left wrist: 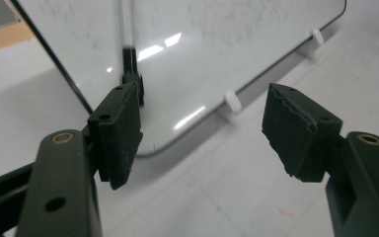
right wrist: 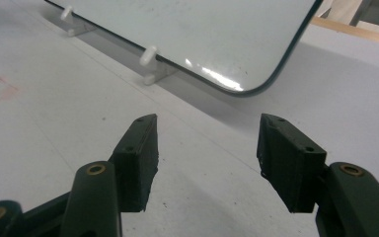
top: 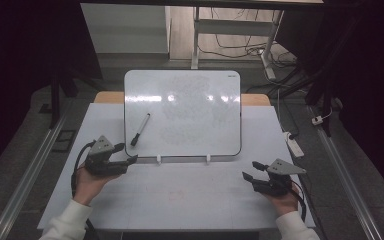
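Since the marker (top: pixel 140 129) lies loose on the left part of the whiteboard (top: pixel 195 115), I hold my left gripper (top: pixel 130 160) at that board's near-left corner, jaws wide and empty, while my right gripper (top: pixel 250 171), likewise open and empty, waits off its near-right corner.

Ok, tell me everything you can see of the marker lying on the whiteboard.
The marker is a slim pen with a white barrel and a black cap. It lies flat on the left part of the whiteboard, slanted, with the black end toward the board's lower left corner. Nothing grips it: the left gripper sits just below that corner with its jaws open and empty. In the left gripper view the marker's dark end shows just beyond one jaw, apart from it.
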